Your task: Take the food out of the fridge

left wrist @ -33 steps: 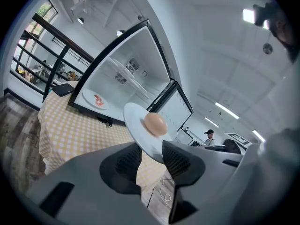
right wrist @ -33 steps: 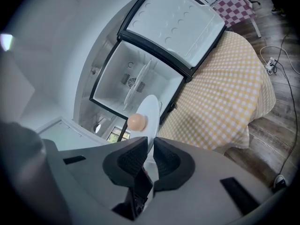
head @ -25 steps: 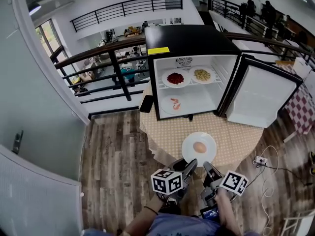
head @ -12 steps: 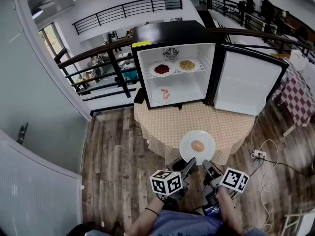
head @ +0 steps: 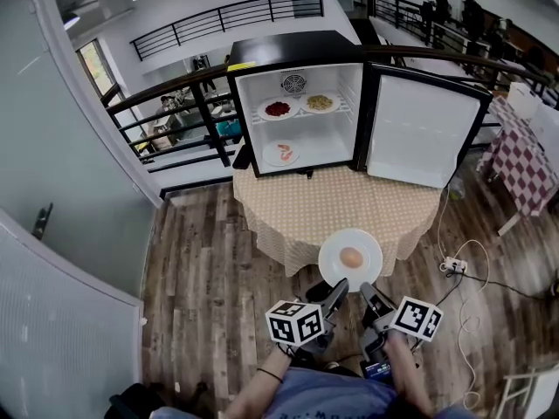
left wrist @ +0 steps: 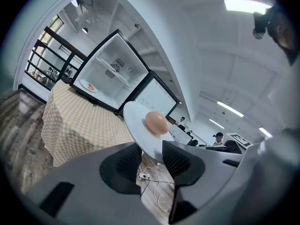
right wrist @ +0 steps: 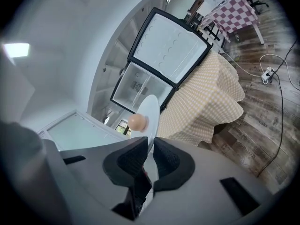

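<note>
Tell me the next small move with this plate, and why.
Probably carry the plate level, with both grips shut. The left hand-held gripper and right hand-held gripper pinch only its near rim, the round egg-like food lies loose in its middle, and the table stands beyond it.

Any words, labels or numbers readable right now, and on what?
No text is readable in any view.
Yellow sticker on the fridge top edge: too small to read.
Marker cubes: black-and-white square patterns, no letters.
</note>
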The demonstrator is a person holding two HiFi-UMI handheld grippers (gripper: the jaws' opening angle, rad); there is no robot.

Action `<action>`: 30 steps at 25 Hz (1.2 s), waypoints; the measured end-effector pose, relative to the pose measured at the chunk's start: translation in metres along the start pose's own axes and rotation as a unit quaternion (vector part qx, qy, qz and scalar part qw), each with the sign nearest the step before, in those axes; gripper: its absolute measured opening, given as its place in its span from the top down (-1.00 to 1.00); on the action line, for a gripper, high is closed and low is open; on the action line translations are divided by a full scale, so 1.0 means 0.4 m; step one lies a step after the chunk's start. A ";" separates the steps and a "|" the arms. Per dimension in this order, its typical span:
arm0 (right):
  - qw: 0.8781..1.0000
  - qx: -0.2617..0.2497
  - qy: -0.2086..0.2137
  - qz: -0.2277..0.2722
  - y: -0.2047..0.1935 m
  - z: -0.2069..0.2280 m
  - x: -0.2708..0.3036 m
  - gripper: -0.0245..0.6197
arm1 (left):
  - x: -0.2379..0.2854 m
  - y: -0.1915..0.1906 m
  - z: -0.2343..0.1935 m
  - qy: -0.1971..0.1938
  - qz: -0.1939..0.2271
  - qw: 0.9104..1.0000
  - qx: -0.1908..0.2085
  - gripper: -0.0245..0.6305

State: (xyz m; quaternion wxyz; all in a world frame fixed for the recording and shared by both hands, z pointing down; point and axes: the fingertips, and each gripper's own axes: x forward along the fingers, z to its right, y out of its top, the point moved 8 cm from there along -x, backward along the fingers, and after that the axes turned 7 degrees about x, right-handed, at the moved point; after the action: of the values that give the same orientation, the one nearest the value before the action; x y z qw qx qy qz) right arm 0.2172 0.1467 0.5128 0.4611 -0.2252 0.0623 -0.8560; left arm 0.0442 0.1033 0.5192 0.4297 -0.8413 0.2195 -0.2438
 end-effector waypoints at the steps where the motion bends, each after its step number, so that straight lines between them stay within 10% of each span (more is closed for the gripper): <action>1: 1.000 0.001 0.001 0.001 -0.006 0.002 -0.011 0.78 | -0.006 -0.006 0.009 0.000 0.000 1.000 0.002 0.48; 30: 1.000 -0.017 0.019 0.001 -0.087 -0.013 -0.110 0.78 | -0.105 -0.052 0.089 0.004 0.009 1.000 0.017 0.48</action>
State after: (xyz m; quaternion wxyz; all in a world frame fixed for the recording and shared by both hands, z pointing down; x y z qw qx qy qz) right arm 0.2092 0.2021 0.5047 0.4568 -0.2165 0.0855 -0.8586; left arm 0.0359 0.1606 0.5092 0.4455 -0.8306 0.2247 -0.2471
